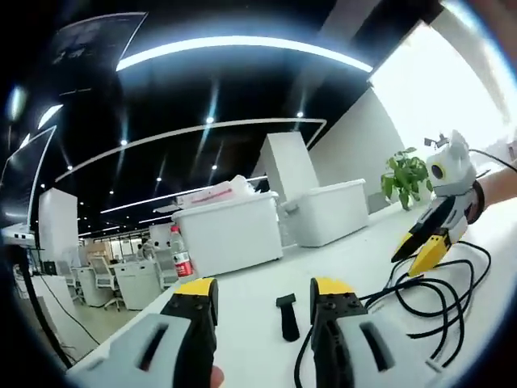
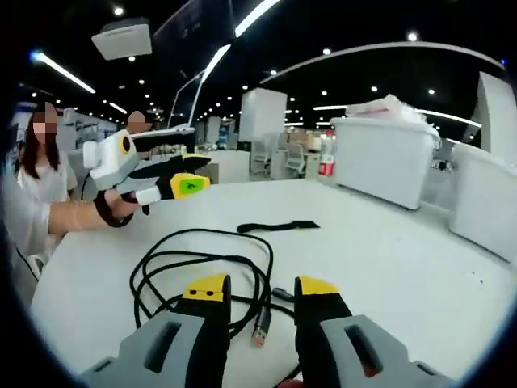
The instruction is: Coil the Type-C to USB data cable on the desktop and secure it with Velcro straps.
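Both held level above the desk [image 2: 420,259], clear of it. Left gripper [image 1: 265,293] parted wide, holding nothing; right gripper [image 2: 258,284] likewise, over the loose black cable [image 2: 202,267]. Velcro strap [image 2: 279,227] flat mid-desk.

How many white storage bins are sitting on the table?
2: a larger bin near the water bottle and a second bin beside it, toward the plant. Others may be hidden.

Bare counter [image 2: 388,259] is seen around the loose cable [image 2: 202,271] and the strap [image 2: 279,227], which lie apart. The far edge is blocked by two white bins [image 1: 230,230] [image 1: 331,212] and a bottle [image 1: 181,257]. The left gripper [image 2: 190,184] is held above the counter's near side.
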The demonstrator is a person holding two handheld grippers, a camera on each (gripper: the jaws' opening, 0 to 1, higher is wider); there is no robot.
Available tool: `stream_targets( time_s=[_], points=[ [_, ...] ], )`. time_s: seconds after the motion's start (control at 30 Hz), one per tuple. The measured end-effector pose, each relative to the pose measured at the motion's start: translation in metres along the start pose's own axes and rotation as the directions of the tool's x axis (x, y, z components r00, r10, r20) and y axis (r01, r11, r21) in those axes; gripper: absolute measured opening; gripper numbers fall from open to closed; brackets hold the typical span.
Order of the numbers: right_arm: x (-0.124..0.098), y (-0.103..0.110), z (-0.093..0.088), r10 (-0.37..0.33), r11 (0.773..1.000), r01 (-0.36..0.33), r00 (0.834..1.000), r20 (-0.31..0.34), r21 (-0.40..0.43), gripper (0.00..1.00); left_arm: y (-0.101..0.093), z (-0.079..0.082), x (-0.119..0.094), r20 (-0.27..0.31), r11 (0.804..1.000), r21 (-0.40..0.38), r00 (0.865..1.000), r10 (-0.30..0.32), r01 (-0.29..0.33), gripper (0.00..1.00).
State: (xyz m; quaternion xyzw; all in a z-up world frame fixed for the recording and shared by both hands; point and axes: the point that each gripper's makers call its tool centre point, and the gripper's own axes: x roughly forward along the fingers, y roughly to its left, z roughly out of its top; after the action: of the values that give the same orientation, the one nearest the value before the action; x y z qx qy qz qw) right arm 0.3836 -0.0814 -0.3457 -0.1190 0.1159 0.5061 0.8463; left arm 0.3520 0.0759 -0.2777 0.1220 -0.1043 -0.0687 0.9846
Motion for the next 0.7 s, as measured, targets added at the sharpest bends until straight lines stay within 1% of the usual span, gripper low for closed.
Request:
stream_targets(
  time_s=[0.07,0.17,0.23,0.3,0.33,0.37,0.4,0.43,0.47,0.53,0.57,0.6,0.63,0.7],
  points=[
    [0.01,0.003,-0.005,0.042,0.999,-0.041,0.999,-0.035,0.035,0.29,-0.001,0.0,-0.001,-0.003,1.0,0.011,1.0,-0.006,0.006,0.47],
    [0.023,0.003,-0.011,0.044,0.999,-0.042,0.996,-0.075,0.022,0.29,0.0,0.003,-0.003,0.004,1.0,0.007,1.0,-0.006,0.006,0.47],
    [0.028,0.006,-0.014,0.052,0.999,-0.05,0.994,-0.098,0.014,0.26,0.001,0.004,-0.003,0.007,1.0,-0.02,1.0,-0.008,0.009,0.47],
    [0.032,0.008,-0.016,0.06,0.998,-0.061,0.99,-0.128,-0.006,0.25,0.002,0.003,-0.003,0.005,0.999,-0.05,1.0,-0.01,0.01,0.47],
    [0.034,0.008,-0.02,0.066,0.997,-0.071,0.985,-0.161,-0.026,0.23,0.002,0.003,-0.003,0.004,0.998,-0.059,1.0,-0.009,0.009,0.47],
    [0.036,0.007,-0.023,0.058,0.997,-0.067,0.98,-0.189,-0.044,0.22,0.002,0.003,-0.003,0.003,0.998,-0.061,1.0,-0.008,0.008,0.47],
    [0.039,0.005,-0.022,0.057,0.995,-0.072,0.978,-0.199,-0.072,0.2,0.002,0.002,-0.003,0.002,0.998,-0.058,1.0,-0.006,0.006,0.47],
    [0.04,0.006,-0.022,0.063,0.993,-0.083,0.976,-0.207,-0.088,0.2,0.002,0.003,-0.003,0.002,0.999,-0.053,1.0,-0.005,0.005,0.47],
    [0.04,0.008,-0.024,0.075,0.99,-0.1,0.971,-0.228,-0.098,0.19,0.002,0.003,-0.003,0.004,0.999,-0.045,1.0,-0.004,0.005,0.47],
    [0.044,0.005,-0.02,0.08,0.992,-0.102,0.968,-0.238,-0.079,0.14,0.0,0.005,-0.004,0.01,1.0,-0.027,1.0,-0.005,0.005,0.47],
    [0.045,0.005,-0.02,0.069,0.988,-0.099,0.968,-0.242,-0.115,0.08,-0.001,0.006,-0.004,0.011,1.0,-0.022,1.0,-0.007,0.007,0.47],
    [0.046,0.004,-0.019,0.055,0.982,-0.096,0.969,-0.242,-0.161,0.07,-0.002,0.006,-0.004,0.013,1.0,-0.02,1.0,-0.011,0.011,0.47],
    [0.046,0.009,-0.02,0.062,0.984,-0.101,0.967,-0.248,-0.146,0.05,-0.004,0.007,-0.004,0.015,1.0,-0.022,1.0,-0.015,0.015,0.47],
    [0.047,0.01,-0.019,0.052,0.984,-0.094,0.963,-0.263,-0.151,0.04,-0.006,0.007,-0.004,0.014,0.999,-0.028,1.0,-0.023,0.023,0.47]
  ],
)
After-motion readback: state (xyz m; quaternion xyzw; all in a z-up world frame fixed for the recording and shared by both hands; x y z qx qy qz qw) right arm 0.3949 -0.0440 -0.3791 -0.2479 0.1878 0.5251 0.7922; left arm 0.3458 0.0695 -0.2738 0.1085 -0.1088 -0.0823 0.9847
